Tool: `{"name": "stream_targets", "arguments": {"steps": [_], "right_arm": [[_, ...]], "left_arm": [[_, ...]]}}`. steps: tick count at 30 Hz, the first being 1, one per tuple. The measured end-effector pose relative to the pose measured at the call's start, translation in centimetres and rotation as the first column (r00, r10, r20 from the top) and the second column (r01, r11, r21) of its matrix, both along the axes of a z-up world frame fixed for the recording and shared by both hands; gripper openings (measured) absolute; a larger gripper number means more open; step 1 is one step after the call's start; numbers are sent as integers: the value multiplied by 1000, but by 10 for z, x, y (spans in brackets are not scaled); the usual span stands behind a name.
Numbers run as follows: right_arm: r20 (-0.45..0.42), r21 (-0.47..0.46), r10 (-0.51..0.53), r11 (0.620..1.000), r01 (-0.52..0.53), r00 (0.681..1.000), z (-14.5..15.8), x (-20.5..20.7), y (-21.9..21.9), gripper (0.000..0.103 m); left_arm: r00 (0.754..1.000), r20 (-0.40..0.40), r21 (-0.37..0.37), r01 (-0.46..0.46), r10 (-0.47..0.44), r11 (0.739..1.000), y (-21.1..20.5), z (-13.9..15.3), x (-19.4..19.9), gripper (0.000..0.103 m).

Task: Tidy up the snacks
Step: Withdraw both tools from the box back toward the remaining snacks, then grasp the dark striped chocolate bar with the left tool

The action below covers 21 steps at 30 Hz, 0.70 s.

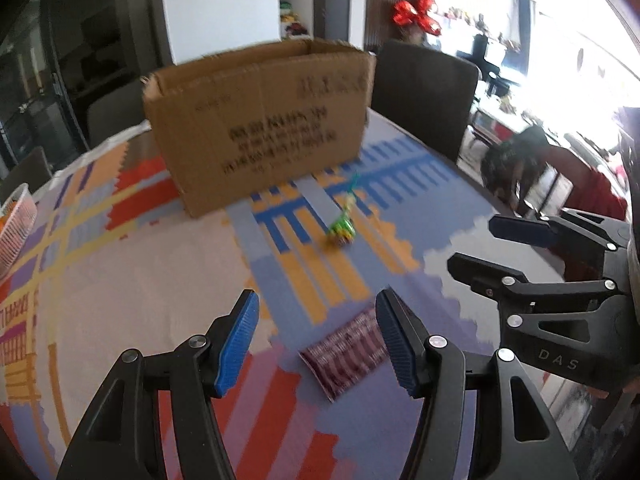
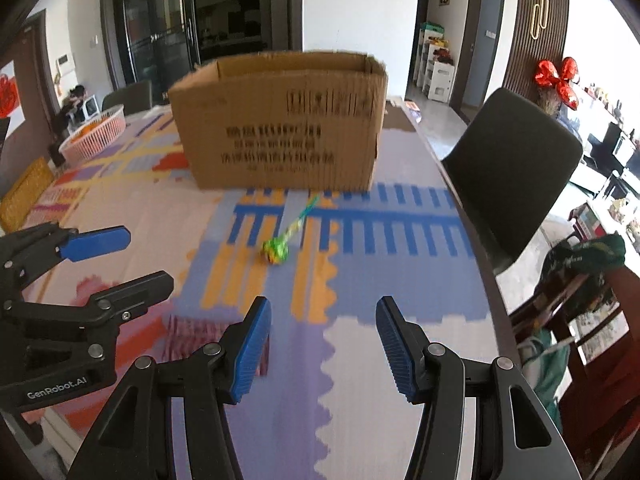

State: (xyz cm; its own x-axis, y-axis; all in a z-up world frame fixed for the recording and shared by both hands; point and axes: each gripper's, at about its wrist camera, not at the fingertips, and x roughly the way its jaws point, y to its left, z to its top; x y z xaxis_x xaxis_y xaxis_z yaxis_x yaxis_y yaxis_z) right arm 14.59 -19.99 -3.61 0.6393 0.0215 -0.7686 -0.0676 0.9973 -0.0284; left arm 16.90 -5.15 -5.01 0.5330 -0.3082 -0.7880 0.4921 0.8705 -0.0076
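An open cardboard box (image 1: 260,128) stands on the patterned table; it also shows in the right wrist view (image 2: 280,128). A green-wrapped lollipop (image 1: 342,230) lies in front of it, also seen in the right wrist view (image 2: 276,252). A purple striped snack packet (image 1: 346,354) lies just below and between the fingers of my left gripper (image 1: 316,344), which is open and empty. The packet (image 2: 192,336) shows partly hidden behind a finger in the right wrist view. My right gripper (image 2: 324,348) is open and empty above the table, and shows in the left wrist view (image 1: 480,248).
A pink mesh basket (image 2: 94,132) sits at the table's far left, with its edge in the left wrist view (image 1: 16,224). A dark chair (image 2: 516,168) stands at the table's right edge. Another chair (image 1: 424,92) stands behind the box. Clothes (image 2: 580,256) hang over furniture at right.
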Motion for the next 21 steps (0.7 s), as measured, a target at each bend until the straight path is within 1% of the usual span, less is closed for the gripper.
{"name": "stream_targets", "arguments": {"steps": [4,8,10,13,17,21], "right_arm": [[-42,19,-3,1000,3,999,-14,-9,-1,56],[-74,20,-3,1000,5,997,-24,-14,-1,56],[-80,14,-4,1000,5,997,-26,-15,0,56],[-94,4,-9,1000,9,996,-31,-17,0,56],[-115,6,-21,1000,22,993,-36,-17,-3,56],[-136,0,-35,999,35,990,-43,-17,-5,56]], "left_arm": [[995,-54,14,79,-79,997,-8,-17,-8,60],[987,-84,26,140,-137,990,-15,-28,-10,61],[982,-97,44,166,-161,985,-19,-34,-10,61],[974,-112,65,205,-197,977,-25,-40,-8,61],[962,-114,120,262,-249,958,-35,-50,-10,61],[959,-120,154,272,-255,950,-39,-60,-5,61]]}}
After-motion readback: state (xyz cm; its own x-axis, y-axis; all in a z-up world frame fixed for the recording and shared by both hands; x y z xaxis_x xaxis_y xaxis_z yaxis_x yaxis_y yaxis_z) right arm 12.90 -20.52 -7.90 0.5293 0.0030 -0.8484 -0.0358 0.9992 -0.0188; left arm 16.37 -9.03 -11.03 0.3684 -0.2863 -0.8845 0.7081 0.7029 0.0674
